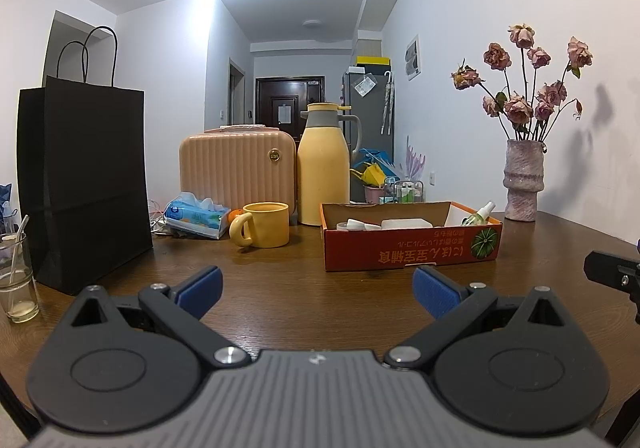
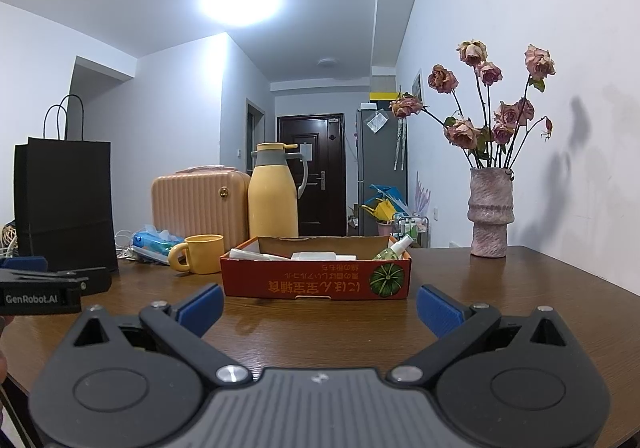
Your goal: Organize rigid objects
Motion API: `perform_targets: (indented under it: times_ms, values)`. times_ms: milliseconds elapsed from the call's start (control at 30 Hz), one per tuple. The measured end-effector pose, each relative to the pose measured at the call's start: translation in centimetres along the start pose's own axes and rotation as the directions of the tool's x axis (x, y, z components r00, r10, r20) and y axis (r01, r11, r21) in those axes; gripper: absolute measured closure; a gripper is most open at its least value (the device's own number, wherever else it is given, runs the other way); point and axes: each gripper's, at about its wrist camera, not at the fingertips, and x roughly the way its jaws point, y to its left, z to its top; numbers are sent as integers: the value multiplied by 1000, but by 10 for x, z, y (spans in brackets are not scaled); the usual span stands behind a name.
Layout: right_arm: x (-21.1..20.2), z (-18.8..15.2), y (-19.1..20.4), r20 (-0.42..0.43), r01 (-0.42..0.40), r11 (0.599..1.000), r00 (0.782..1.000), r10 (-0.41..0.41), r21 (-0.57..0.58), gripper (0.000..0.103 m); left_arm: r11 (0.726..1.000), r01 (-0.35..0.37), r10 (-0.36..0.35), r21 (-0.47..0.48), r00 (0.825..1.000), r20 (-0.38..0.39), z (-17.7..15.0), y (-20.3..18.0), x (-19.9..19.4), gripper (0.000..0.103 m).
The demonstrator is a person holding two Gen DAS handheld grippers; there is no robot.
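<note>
Hovering wide open and empty, left gripper (image 1: 318, 288) and right gripper (image 2: 320, 306), risking a knocked spray bottle (image 2: 394, 248) at centre frame inside the cardboard box (image 2: 316, 284).

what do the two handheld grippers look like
Both match: the left gripper and right gripper have a ribbed grey body, black round-based linkage arms with silver pins, and blue-padded fingers. The right wrist view shows white "GenRobot.AI" lettering on the left one's side.
</note>
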Motion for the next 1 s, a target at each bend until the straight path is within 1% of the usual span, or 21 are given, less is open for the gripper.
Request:
perform_targets:
  times_ms: [1000]
  values:
    - [3, -2, 3, -7, -6, 1000, 1000, 6, 2, 0, 1000, -1, 1, 1, 1000, 2, 0, 0, -1, 0]
